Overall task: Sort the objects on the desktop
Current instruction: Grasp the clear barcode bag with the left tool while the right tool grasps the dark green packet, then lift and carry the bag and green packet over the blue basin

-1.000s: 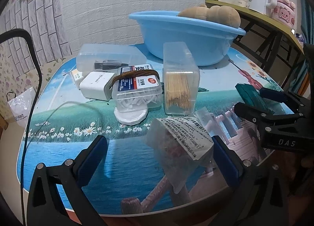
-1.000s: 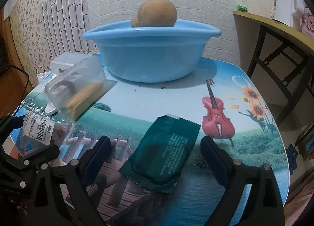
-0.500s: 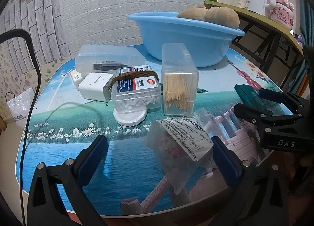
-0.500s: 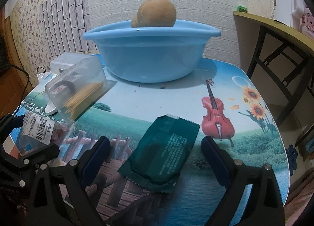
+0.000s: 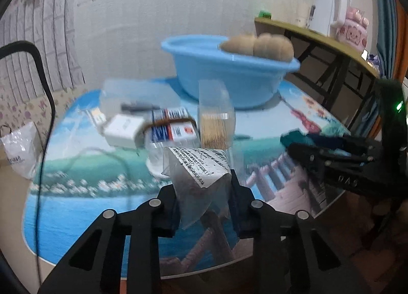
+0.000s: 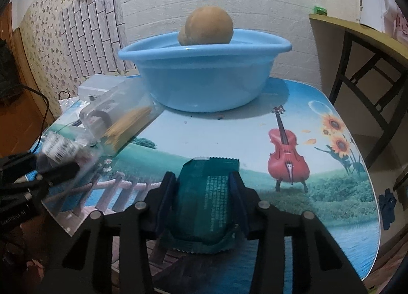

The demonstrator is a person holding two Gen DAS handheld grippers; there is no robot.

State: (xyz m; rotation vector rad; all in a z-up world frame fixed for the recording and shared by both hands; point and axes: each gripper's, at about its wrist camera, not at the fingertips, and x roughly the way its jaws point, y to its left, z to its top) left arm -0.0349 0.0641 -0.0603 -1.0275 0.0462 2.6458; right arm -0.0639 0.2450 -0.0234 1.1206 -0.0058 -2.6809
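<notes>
A clear plastic bag with a white printed label [image 5: 201,166] is pinched between the pads of my left gripper [image 5: 204,187], which is shut on it near the table's front edge. In the right wrist view a dark green snack packet [image 6: 206,192] lies flat on the picture-printed table [image 6: 229,136]. My right gripper [image 6: 202,184] has its jaws closing, and both pads press on the packet's sides. The left gripper [image 6: 51,169] with its bag shows blurred at that view's left edge. A blue basin [image 6: 204,77] holding brown round objects [image 6: 209,26] stands at the back.
Behind the bag stand a clear toothpick box [image 5: 216,120], a cotton-swab box [image 5: 173,128], a white charger [image 5: 122,130] and a clear case [image 5: 132,97]. A side table with a white kettle [image 5: 326,11] is at the right. A black cable [image 5: 43,85] hangs at the left.
Both grippers went from wide open to closed, the left on the clear bag, the right on the green packet. The left view has tilted up slightly and is blurred.
</notes>
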